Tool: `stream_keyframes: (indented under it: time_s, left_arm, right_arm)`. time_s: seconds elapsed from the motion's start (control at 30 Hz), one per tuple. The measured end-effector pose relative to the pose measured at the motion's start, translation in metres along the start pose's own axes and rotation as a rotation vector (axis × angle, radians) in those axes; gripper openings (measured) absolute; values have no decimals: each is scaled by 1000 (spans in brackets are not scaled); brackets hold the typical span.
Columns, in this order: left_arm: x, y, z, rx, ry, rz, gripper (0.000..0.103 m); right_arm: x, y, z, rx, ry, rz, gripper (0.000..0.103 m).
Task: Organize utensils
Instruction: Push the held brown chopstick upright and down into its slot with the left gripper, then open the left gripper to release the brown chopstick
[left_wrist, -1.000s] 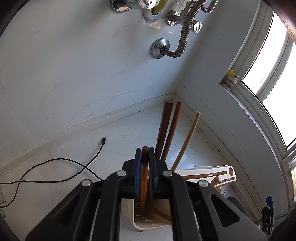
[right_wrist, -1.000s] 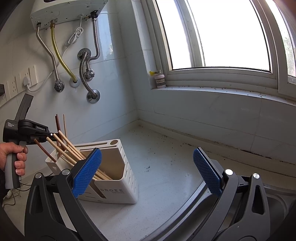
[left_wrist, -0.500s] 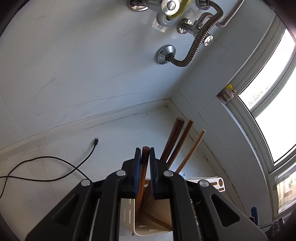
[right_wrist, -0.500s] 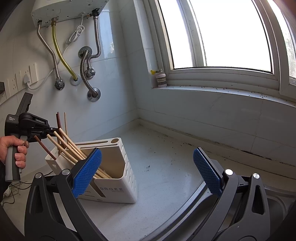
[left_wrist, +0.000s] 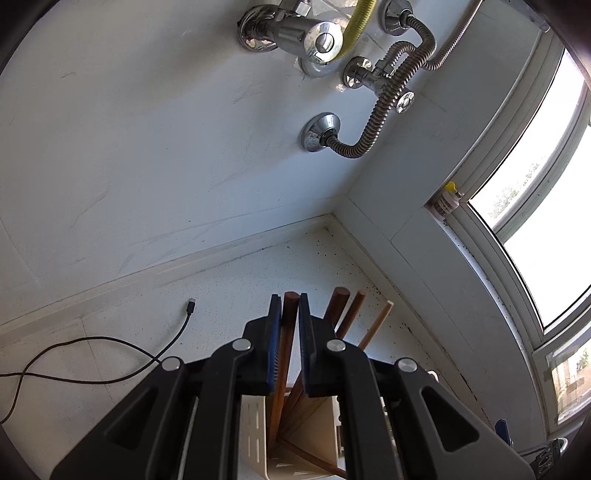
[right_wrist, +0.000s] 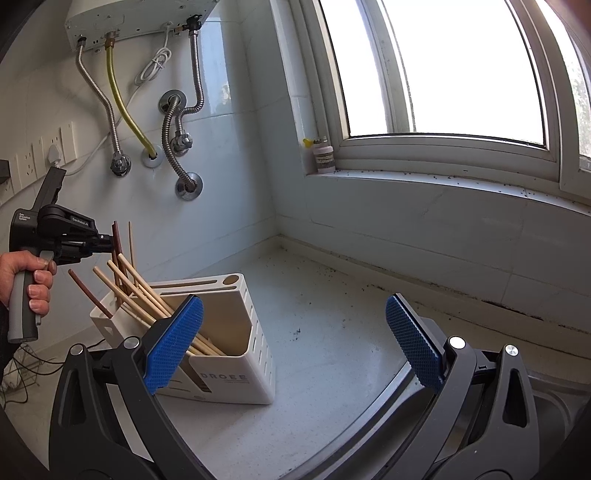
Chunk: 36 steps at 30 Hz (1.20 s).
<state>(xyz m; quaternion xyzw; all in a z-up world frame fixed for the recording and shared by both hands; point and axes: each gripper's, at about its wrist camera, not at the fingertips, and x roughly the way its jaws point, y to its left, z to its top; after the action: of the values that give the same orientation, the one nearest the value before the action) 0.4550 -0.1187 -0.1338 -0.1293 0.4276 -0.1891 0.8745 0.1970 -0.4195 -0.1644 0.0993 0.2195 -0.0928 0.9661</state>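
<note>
Holding a dark brown chopstick (left_wrist: 289, 332) tight near its top end, the left hand-held gripper (left_wrist: 287, 314) has its blue pads squeezed shut on it. The stick's low end goes down into the white utensil holder (right_wrist: 236, 354), which stands on the counter (right_wrist: 332, 369) near the corner of the wall.

What has changed is small but it matters. A second ago the other sticks rose far past the gripper. Now they only peek out a little past it, and the silver pipes (left_wrist: 369, 122) on the wall look bigger and closer. The brown chopstick also stands much straighter than it did a moment ago, when it leaned over. So I think the stick is being stood up in the holder's left end, next to two more dark sticks (left_wrist: 341, 306) and a pale one (left_wrist: 376, 325).

The right hand-held gripper (right_wrist: 295, 350) has not moved. Its jaws stand wide apart with nothing in them, low and near, in front of the holder.

My guess is that this stick is almost put away. Letting go comes next.
</note>
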Motion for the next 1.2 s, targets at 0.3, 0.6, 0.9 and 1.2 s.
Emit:
stream_keyframes:
  time_s: [0.3, 0.6, 0.9, 1.2]
  left_arm:
    - [-7, -10, 15, 36, -45, -12, 9]
    - [-13, -13, 26, 54, -80, -18, 9]
    - [-21, -20, 27, 87, -111, -18, 9]
    - [-30, -34, 7, 201, -143, 9, 8]
  right_arm:
    - [-2, -1, 3, -4, -7, -5, 95]
    - [-2, -2, 6, -5, -11, -6, 95]
    - [0, -1, 8, -11, -10, 3, 95]
    - [-2, 5, 7, -34, -6, 18, 95]
